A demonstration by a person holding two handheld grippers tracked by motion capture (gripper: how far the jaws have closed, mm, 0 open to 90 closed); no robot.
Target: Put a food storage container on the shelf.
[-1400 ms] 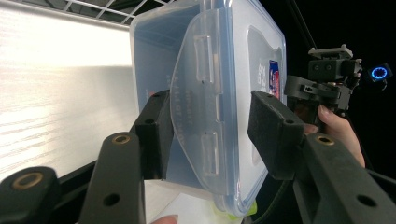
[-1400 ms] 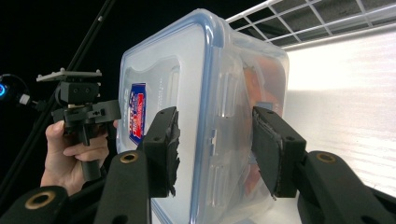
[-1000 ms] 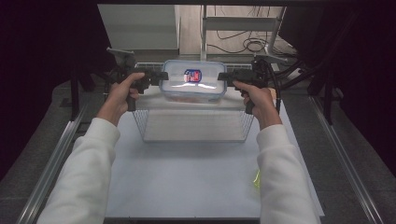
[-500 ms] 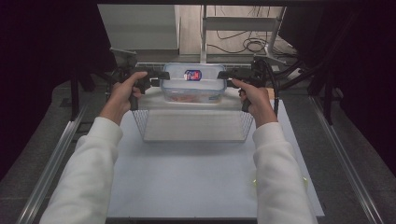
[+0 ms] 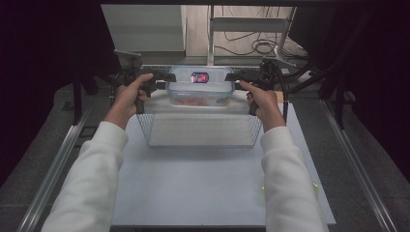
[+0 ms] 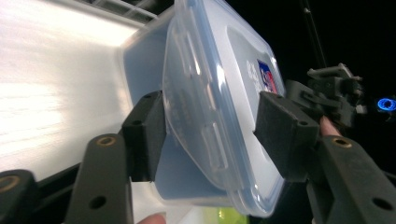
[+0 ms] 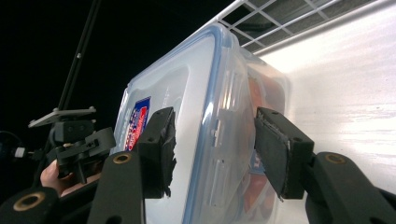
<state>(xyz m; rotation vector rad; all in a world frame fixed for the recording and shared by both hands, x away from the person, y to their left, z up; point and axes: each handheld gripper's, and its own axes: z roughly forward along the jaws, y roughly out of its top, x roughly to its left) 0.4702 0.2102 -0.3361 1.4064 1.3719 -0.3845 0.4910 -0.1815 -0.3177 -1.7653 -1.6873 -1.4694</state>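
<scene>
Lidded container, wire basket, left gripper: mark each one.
lidded container (image 5: 199, 84), high view, lid top
wire basket (image 5: 145, 130), high view, left wall
left gripper (image 6: 210, 133), left gripper view, between its pads

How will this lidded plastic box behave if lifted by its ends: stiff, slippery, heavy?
Probably stiff: the plastic box has moulded walls and a clipped lid. Likely slippery, since its surfaces look glossy. Probably light: it looks partly filled.

My clear plastic container (image 5: 199, 87) with its blue-sealed snap lid and red-and-blue label sits level at the table's far edge, just behind the wire basket (image 5: 199, 129); something reddish shows through its wall.
</scene>
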